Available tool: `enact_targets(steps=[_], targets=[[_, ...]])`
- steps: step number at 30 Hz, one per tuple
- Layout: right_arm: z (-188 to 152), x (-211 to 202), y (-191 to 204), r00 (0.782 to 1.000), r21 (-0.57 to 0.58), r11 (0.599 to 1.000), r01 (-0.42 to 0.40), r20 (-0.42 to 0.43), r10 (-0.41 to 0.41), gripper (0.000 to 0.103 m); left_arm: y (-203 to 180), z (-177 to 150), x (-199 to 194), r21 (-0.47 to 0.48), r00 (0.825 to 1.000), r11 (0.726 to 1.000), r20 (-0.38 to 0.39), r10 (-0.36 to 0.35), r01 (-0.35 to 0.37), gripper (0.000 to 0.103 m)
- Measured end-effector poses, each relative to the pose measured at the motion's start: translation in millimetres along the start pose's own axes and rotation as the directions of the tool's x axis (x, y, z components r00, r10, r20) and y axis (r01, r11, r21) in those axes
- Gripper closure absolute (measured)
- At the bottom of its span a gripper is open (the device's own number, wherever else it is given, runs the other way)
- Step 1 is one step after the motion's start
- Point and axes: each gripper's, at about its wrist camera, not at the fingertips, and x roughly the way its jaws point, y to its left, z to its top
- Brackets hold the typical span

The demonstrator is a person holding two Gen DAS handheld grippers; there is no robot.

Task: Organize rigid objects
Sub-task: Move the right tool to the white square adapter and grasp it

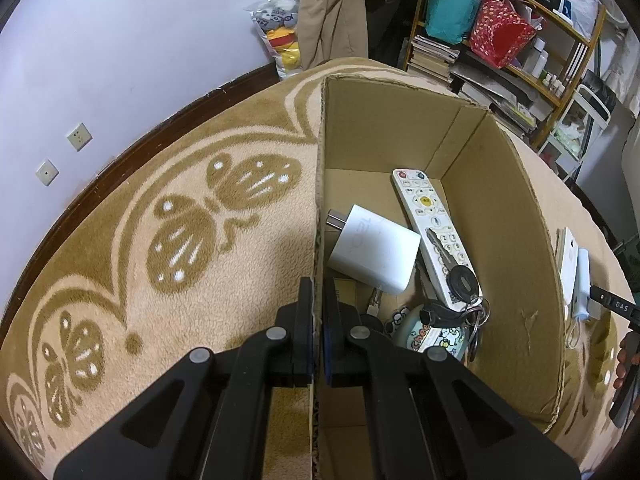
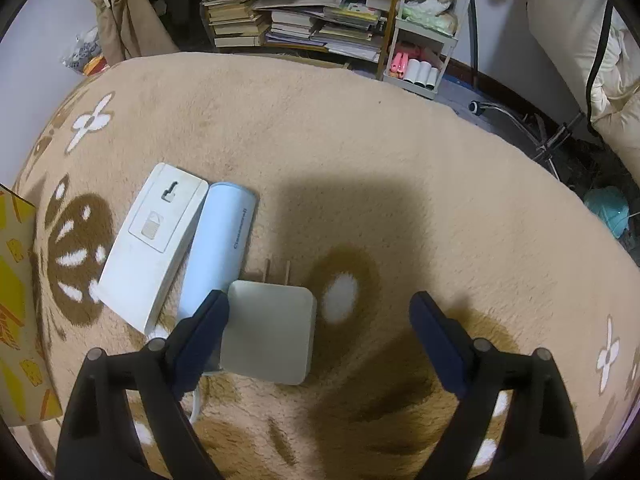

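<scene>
Carpet [image 1: 160,160]; box [image 1: 500,240] with remote [image 1: 424,216], keys [image 1: 460,280].

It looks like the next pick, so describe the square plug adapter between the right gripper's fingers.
The plug adapter is a flat, pale grey-white square block with rounded corners, plastic by its look. It lies flat on the carpet, its two metal prongs pointing away from the open right gripper. Its left edge meets the gripper's left finger.
</scene>
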Motion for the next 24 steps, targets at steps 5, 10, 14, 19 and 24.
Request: enact_targets(steps=[5,10,14,19,24], targets=[[-3.7,0.6,9.2,1.000,-0.026,1.000,-0.010,-0.024,0.009,0.020,-0.2,0.3,0.0,0.000,1.000,1.000,0.000,0.000,0.000,0.100],[-9.8,11.3,12.0,0.998,-0.013,1.000,-0.027,-0.055,0.026,0.033,0.2,0.3,0.1,-0.001,1.000,1.000,-0.001,0.001,-0.001,0.100],[-13.0,13.2,17.4,0.999,-0.025,1.000,0.002,-0.043,-0.003,0.054,0.1,0.6,0.1,0.003,1.000,1.000,-0.001,0.001,-0.001,0.100],[-12.8,8.8,21.8,0.999,-0.038,0.999,-0.005,-0.047,0.003,0.055,0.6,0.1,0.5,0.001,1.000,1.000,-0.001,0.002,-0.002,0.100],[-13.6,-1.2,20.4,1.000,-0.033,0.999,-0.017,-0.026,0.016,0.055,0.4,0.7,-0.1,0.002,1.000,1.000,-0.002,0.003,-0.003,0.100]])
